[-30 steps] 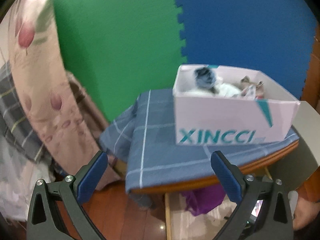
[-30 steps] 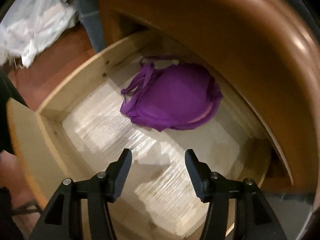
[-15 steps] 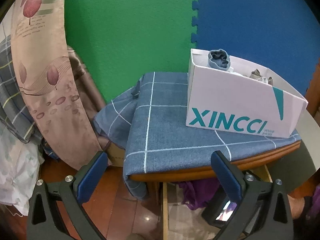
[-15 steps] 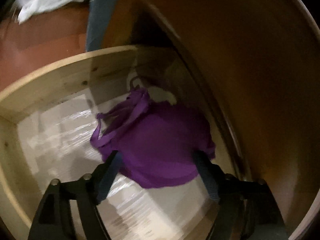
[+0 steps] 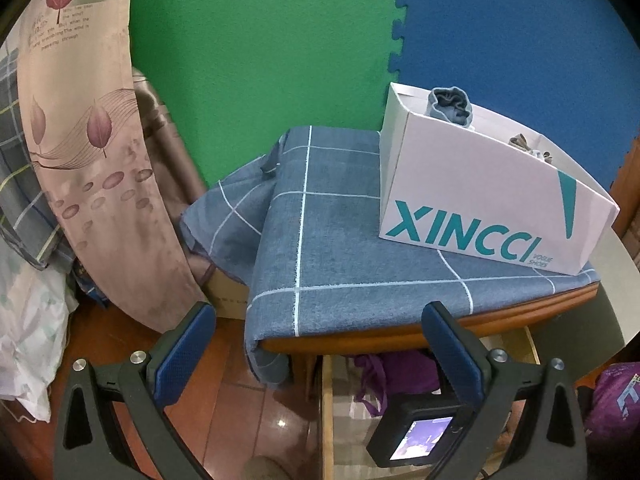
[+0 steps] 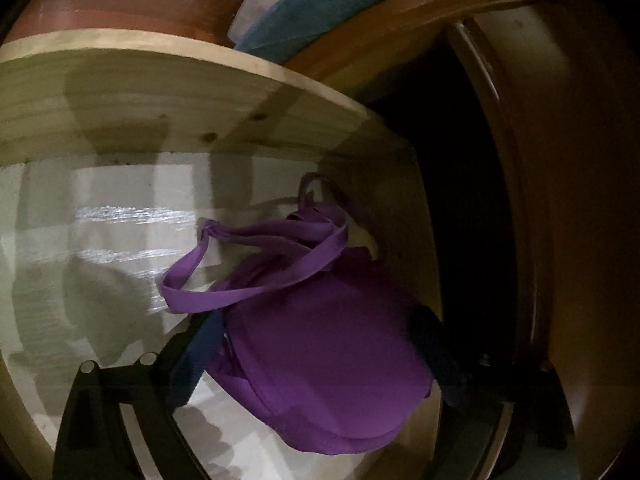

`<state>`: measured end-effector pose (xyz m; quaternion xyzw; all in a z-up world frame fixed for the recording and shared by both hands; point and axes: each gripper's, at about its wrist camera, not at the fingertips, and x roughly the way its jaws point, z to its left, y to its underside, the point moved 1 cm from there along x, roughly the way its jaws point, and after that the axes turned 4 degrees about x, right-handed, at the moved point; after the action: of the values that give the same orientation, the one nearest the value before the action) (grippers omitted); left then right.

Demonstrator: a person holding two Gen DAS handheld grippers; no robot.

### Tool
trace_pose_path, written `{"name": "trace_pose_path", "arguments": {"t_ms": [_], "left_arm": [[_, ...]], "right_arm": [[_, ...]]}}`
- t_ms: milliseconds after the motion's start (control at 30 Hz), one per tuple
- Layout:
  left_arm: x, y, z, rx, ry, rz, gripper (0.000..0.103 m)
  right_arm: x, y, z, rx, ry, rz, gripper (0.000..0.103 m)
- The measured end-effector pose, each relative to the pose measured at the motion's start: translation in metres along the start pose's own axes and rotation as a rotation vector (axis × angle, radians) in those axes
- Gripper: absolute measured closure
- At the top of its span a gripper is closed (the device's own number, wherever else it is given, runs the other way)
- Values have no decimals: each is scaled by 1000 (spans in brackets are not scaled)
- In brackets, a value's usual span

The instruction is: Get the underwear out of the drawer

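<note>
The purple underwear (image 6: pixel 320 352), a padded piece with loose straps, lies in the far right corner of the open wooden drawer (image 6: pixel 160 112). My right gripper (image 6: pixel 316 320) is down inside the drawer. Its jaws are opening wide, one dark finger (image 6: pixel 200 352) on each side of the garment, and the pads do not squeeze it. In the left wrist view the underwear (image 5: pixel 400 368) shows under the table edge. My left gripper (image 5: pixel 316 344) hangs open and empty in front of the table.
A white XINCCI shoe box (image 5: pixel 480 208) holding rolled socks stands on a blue checked cloth (image 5: pixel 340 240) covering the table. A patterned curtain (image 5: pixel 100 160) and bedding hang at the left. The table's rounded wooden edge (image 6: pixel 540 200) overhangs the drawer closely.
My right gripper has sunk into the drawer, rolled, and spread its jaws from beside the underwear to either side of it. My left gripper dropped a little, so the box appears more side-on.
</note>
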<state>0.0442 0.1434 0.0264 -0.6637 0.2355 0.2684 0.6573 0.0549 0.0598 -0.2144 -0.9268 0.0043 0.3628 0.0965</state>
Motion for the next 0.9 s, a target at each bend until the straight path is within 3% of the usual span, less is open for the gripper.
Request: {"name": "trace_pose_path", "arguments": {"t_ms": [100, 200, 233, 267, 367, 433, 633, 733, 800, 833, 867, 900], "left_arm": [[0, 0, 0, -1, 0, -2, 1], [0, -1, 1, 1, -1, 1, 1], [0, -1, 1, 0, -1, 0, 1], [0, -1, 1, 0, -1, -2, 1], [0, -1, 1, 1, -3, -10, 1], [0, 0, 1, 6, -2, -9, 1], [-2, 0, -5, 18, 2, -15, 1], [-2, 1, -9, 33, -1, -14, 1], [-2, 1, -11, 36, 2, -13, 1], [-2, 1, -12, 36, 5, -11, 1], [-1, 1, -13, 37, 5, -9, 1], [-1, 1, -14, 39, 2, -8, 1]], "right_arm": [[1, 0, 0, -16, -9, 16, 12], [4, 5, -2, -5, -60, 79, 32], [5, 7, -2, -17, -77, 102, 61], [8, 10, -1, -22, -119, 141, 103], [11, 29, 2, -50, -181, 230, 103], [6, 39, -1, -58, -182, 241, 103], [-29, 62, -15, -74, -180, 239, 103], [-40, 66, -42, 48, -131, 211, 102], [-39, 65, -56, 124, -113, 211, 81], [-37, 64, -56, 128, -84, 212, 49], [-33, 66, -53, 130, -75, 210, 27], [-28, 65, -50, 128, -80, 214, 26]]}}
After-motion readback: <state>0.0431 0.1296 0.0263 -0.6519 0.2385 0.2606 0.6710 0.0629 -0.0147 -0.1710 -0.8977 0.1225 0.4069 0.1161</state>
